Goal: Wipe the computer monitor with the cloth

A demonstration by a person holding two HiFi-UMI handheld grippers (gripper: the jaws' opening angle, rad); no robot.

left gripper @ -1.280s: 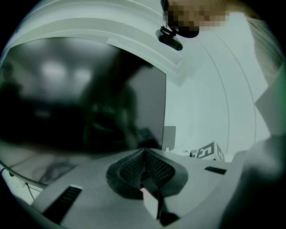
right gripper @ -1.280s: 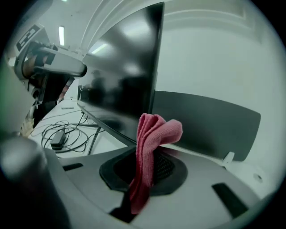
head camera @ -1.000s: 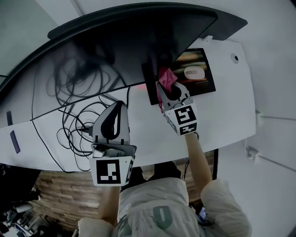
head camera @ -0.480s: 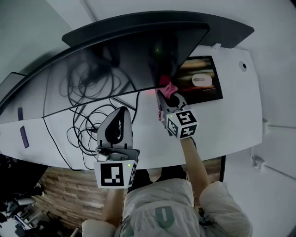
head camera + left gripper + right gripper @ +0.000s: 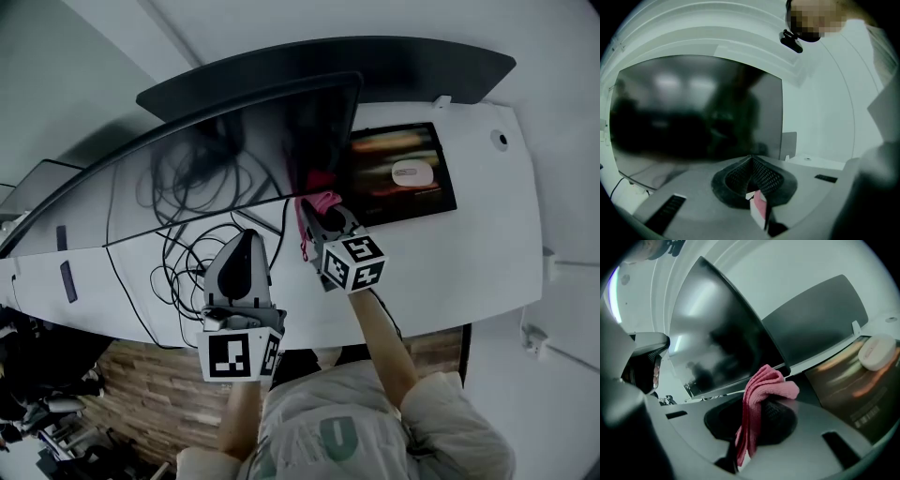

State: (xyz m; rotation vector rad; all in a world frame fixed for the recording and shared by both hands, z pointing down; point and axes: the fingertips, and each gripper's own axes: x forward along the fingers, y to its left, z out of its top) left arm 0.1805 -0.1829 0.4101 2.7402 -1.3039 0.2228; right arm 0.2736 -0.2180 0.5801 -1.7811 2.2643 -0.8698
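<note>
The dark curved monitor (image 5: 225,150) stands across the back of the white desk (image 5: 469,253). My right gripper (image 5: 317,216) is shut on the pink cloth (image 5: 321,201), held at the screen's lower edge near its right corner. In the right gripper view the cloth (image 5: 759,390) hangs bunched between the jaws of that gripper (image 5: 754,411), just in front of the monitor (image 5: 717,333). My left gripper (image 5: 247,236) hovers over the desk to the left, shut with nothing in it. In the left gripper view this gripper (image 5: 751,159) faces the monitor (image 5: 693,112).
Tangled black cables (image 5: 187,258) lie on the desk under the screen, beside the left gripper. A white mouse (image 5: 411,172) rests on a dark mouse pad (image 5: 417,202) to the right of the monitor. A small dark device (image 5: 67,281) lies at far left.
The right gripper with the cloth has moved left and down, from the screen's right part to its lower edge. The left gripper has kept its place beside the cables.
</note>
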